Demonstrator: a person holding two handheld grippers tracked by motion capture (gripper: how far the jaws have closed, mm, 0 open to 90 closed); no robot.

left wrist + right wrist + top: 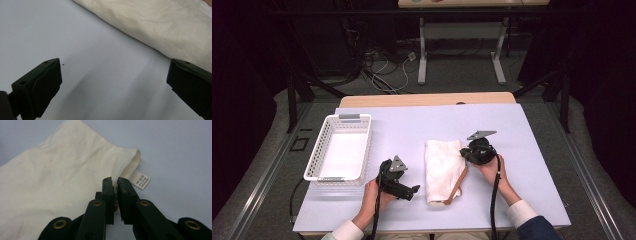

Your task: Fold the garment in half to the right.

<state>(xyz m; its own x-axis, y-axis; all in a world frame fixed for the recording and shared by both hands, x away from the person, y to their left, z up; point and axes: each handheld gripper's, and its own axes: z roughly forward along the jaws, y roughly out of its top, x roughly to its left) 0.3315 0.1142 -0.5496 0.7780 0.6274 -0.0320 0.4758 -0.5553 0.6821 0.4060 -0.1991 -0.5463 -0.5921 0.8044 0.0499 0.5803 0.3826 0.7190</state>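
Observation:
A folded cream cloth bag point(443, 167) with a brown strap point(458, 185) lies in the middle of the pale table point(522, 130). My right gripper point(464, 152) rests at the bag's right edge. In the right gripper view its jaws stand almost together point(115, 181), pinched on the edge of the bag point(62, 177) beside a small white label point(141, 180). My left gripper point(414, 190) lies low on the table just left of the bag. Its jaws are spread wide point(115, 67) with bare table between them, and the bag point(155, 22) lies just beyond them.
A white plastic basket point(319, 165) stands at the table's left side, with nothing inside it. Beyond the table's wooden far edge point(427, 99) are cables on the floor and another table's legs. Bare table surface lies right of the bag and behind it.

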